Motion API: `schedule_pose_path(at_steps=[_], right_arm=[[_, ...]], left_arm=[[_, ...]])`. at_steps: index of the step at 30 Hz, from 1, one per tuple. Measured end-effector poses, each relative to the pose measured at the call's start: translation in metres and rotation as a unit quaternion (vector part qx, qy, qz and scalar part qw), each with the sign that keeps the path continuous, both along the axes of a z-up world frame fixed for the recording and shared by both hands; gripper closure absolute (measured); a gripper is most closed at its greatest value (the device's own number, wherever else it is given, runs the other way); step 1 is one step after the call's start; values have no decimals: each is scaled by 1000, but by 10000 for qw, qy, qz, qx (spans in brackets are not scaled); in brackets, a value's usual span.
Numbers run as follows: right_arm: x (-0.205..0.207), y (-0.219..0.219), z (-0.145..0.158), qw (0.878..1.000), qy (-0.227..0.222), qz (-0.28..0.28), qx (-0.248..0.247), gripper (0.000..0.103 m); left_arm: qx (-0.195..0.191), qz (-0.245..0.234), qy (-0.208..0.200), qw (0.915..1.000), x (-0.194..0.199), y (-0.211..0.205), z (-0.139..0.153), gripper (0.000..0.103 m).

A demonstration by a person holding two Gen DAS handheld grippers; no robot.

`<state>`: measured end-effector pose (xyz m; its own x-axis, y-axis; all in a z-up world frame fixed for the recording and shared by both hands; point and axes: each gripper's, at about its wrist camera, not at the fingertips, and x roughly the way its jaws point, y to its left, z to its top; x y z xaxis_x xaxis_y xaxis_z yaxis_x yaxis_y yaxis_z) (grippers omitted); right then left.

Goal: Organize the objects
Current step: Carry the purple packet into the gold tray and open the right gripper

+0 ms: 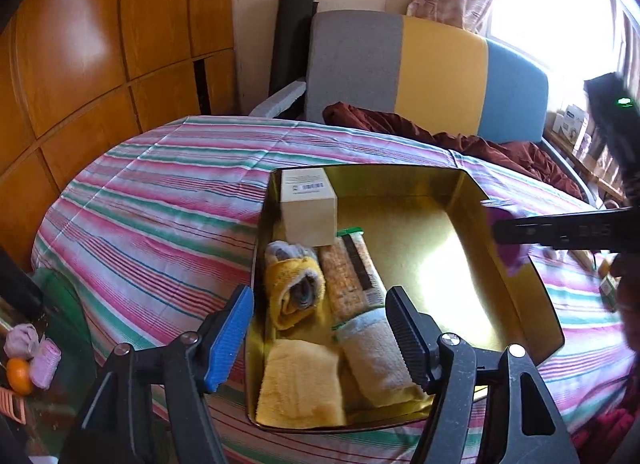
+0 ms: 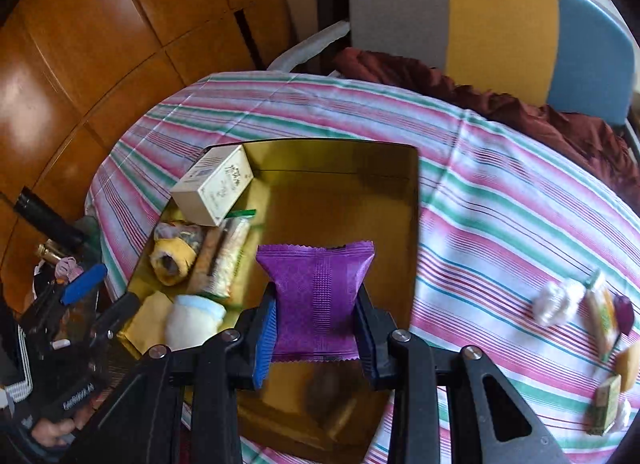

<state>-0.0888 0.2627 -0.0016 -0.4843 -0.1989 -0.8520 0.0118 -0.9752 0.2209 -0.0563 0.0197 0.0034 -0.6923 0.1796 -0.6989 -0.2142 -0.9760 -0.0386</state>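
Note:
A gold tin [image 1: 400,179] stands on the striped tablecloth [image 1: 160,191]. Along its left side lie a cream box [image 1: 308,215], a rolled yellow cloth [image 1: 296,292], a snack packet [image 1: 352,276], a pale rolled towel [image 1: 376,352] and a folded yellow cloth [image 1: 300,380]. My left gripper [image 1: 320,338] hovers open over the tin's near left corner, pads touching nothing. My right gripper [image 2: 316,320] is shut on a purple foil packet [image 2: 316,284], held above the tin's [image 2: 332,155] bare right half. In the left wrist view that packet [image 1: 514,260] shows at the right rim.
On the cloth right of the tin lie a white wad [image 2: 554,302], flat packets [image 2: 602,316] and a small green box [image 2: 606,408]. A grey, yellow and blue chair [image 1: 440,71] with a maroon cloth [image 1: 480,139] stands behind the table. A cluttered stand with an orange [image 1: 19,375] sits left.

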Motion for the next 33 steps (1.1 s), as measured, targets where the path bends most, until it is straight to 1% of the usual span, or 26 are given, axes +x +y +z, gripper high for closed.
schedule_pose_path(at_steps=[6,12,18,19,21,22,24,27,33], right_arm=[[-40,-25,-22,9994,-310,9,-148,69],[-73,-37,-41,9981,-529,-196,-229,69],[-106,-43,-52,9962,-553,-440,-508,66],[-111,-44,-54,9956,-548,-452,-603,65],[-118,-45,-56,9944,-559,-519,-733,52],[-118,-45,-56,9941,-512,-540,-794,50],[-116,-44,-53,9939,-402,-582,-846,41],[-105,-41,-46,9946,-327,-525,-834,40],[-67,-29,-29,9976,-94,-403,-554,39]], left_arm=[[192,186,-307,9992,-10,-14,-12,34],[437,383,-381,9976,-15,-26,-14,32],[586,567,-386,9959,-20,-39,-12,30],[605,567,-399,9958,-20,-40,-12,30],[628,564,-411,9956,-20,-41,-13,28],[638,559,-421,9955,-21,-41,-13,27],[646,565,-411,9955,-20,-43,-12,25],[589,564,-388,9959,-20,-40,-10,25],[417,491,-280,9975,-15,-32,-8,25]])
